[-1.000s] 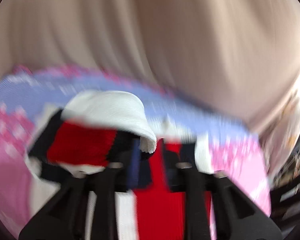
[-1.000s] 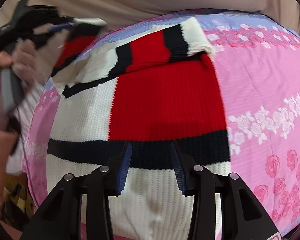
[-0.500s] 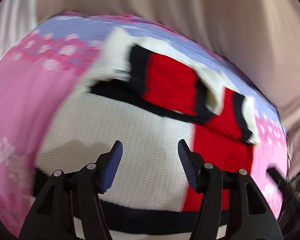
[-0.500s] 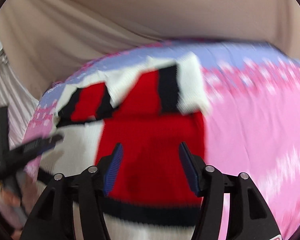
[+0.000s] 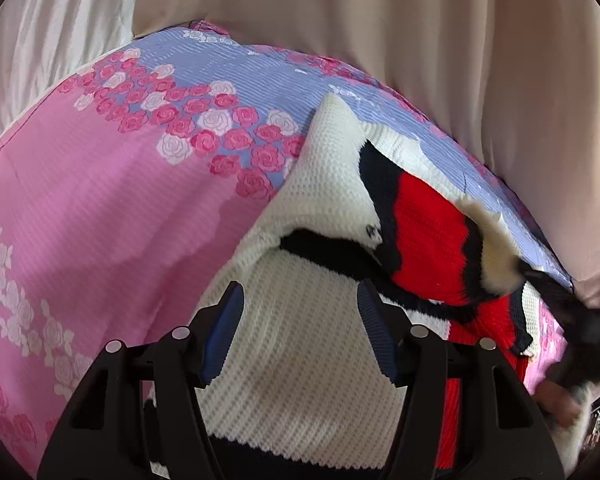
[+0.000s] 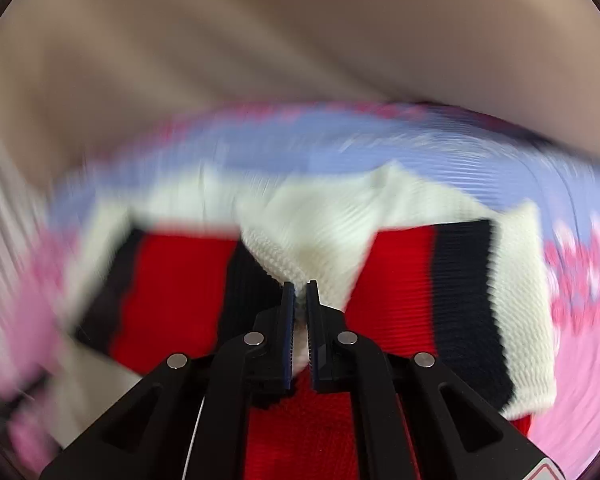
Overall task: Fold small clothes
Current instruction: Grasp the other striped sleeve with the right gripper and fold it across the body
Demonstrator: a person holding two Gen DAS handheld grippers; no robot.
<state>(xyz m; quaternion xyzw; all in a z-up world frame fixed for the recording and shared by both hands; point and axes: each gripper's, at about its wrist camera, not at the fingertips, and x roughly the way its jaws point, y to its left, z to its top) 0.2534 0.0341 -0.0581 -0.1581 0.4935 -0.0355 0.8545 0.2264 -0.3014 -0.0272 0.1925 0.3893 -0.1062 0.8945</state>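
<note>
Behind, a beige curtain [image 5: 380, 40] hangs past the bed's pink-and-lilac rose sheet [image 5: 100, 208]. Upon it lies the white, red and black sweater [image 5: 300, 360], sleeves folded across. Left gripper [image 5: 300, 328]: fingers apart over white knit, gripping nothing. Right gripper [image 6: 300, 308]: fingers just closed, pinching a white fold.

Right gripper [image 6: 300, 300] clamped on white knit of red, black and white sweater [image 6: 412, 280], blurred pink-and-lilac floral bedsheet [image 6: 360, 152], beige curtain [image 6: 300, 40] behind
</note>
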